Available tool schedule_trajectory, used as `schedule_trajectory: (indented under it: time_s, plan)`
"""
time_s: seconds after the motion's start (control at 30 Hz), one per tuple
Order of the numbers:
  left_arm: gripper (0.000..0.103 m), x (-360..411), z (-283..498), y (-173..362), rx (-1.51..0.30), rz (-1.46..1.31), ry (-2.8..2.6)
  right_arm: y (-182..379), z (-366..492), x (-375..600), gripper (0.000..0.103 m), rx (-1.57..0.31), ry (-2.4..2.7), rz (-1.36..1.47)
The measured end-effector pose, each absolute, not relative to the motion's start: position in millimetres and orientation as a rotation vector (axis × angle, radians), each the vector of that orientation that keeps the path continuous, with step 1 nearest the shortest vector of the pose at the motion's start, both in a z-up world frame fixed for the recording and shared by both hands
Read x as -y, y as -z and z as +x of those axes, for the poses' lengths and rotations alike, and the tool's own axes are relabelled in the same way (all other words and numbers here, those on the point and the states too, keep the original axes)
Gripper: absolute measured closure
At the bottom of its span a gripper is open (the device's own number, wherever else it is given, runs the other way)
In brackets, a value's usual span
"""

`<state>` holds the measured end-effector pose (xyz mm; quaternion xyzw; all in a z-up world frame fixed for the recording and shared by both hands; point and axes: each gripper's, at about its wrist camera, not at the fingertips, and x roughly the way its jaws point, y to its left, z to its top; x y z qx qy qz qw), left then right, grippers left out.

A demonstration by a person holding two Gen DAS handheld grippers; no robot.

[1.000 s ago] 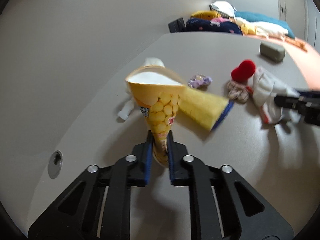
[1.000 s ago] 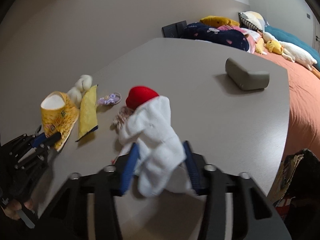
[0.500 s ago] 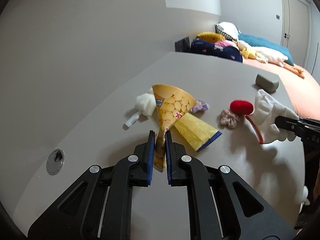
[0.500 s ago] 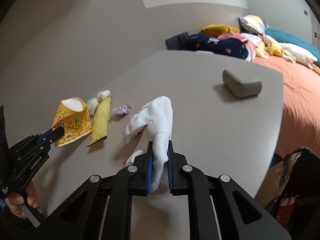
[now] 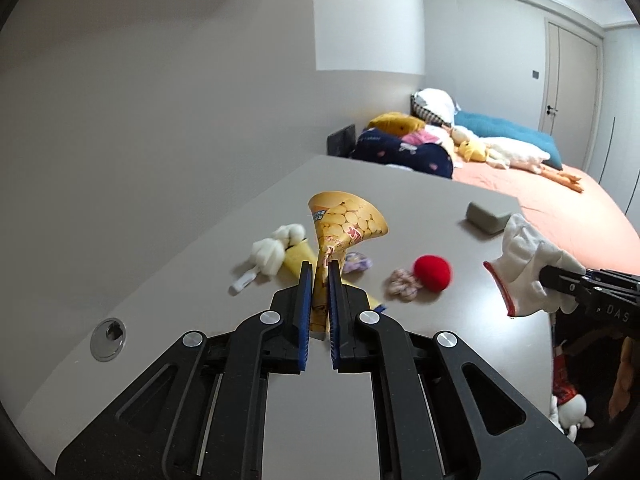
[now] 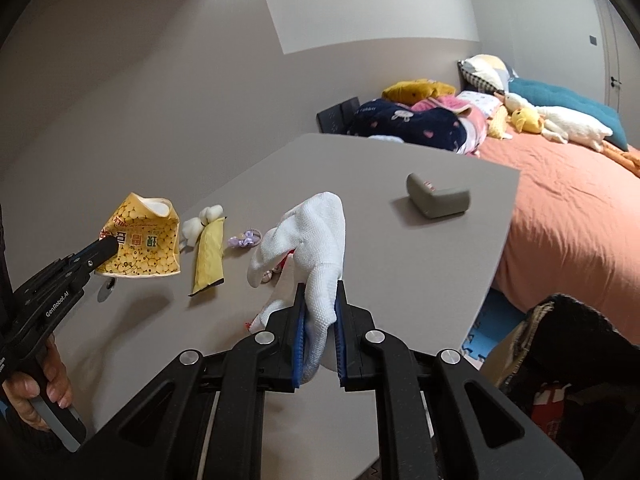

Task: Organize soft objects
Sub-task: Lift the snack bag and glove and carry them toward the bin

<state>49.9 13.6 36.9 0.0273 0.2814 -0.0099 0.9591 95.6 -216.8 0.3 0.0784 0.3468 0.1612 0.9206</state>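
My left gripper (image 5: 319, 276) is shut on a yellow snack bag (image 5: 344, 224), held up above the grey table (image 5: 224, 248); the same snack bag (image 6: 140, 244) shows at the left of the right wrist view. My right gripper (image 6: 319, 292) is shut on a white glove (image 6: 312, 236) lifted off the table; that glove (image 5: 524, 264) hangs at the right of the left wrist view. On the table lie a red pompom (image 5: 432, 273), a pale scrunchie (image 5: 402, 286), a purple hair tie (image 5: 357, 262), a white cotton tuft (image 5: 272, 254) and a flat yellow pouch (image 6: 209, 256).
A grey foam corner piece (image 6: 438, 199) rests near the table's far right edge. A metal grommet (image 5: 107, 333) is set in the table at near left. Behind is a bed with an orange sheet (image 6: 560, 208), pillows and plush toys. A person's hand (image 6: 36, 392) holds the left gripper's handle.
Both grippers rose and pulled back from the table. The right one closed on the white glove and lifted it off the red pompom; the snack bag went up with the left one.
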Motion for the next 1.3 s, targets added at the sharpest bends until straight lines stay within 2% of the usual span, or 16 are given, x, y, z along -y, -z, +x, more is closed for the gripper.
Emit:
schedule_trajectory:
  time_s: [0.43,1.3]
  plan:
    - [0.096,43.8,21.1,-55.3,-0.537,0.083,0.096,-21.8,58.5,259.1,0.090,-0.654,-0.293,0.192]
    - [0.096,163.7,21.1,-41.8,-0.592,0.118,0.309,-27.0,7.5,366.5,0.089,-0.614,-0.137,0.260]
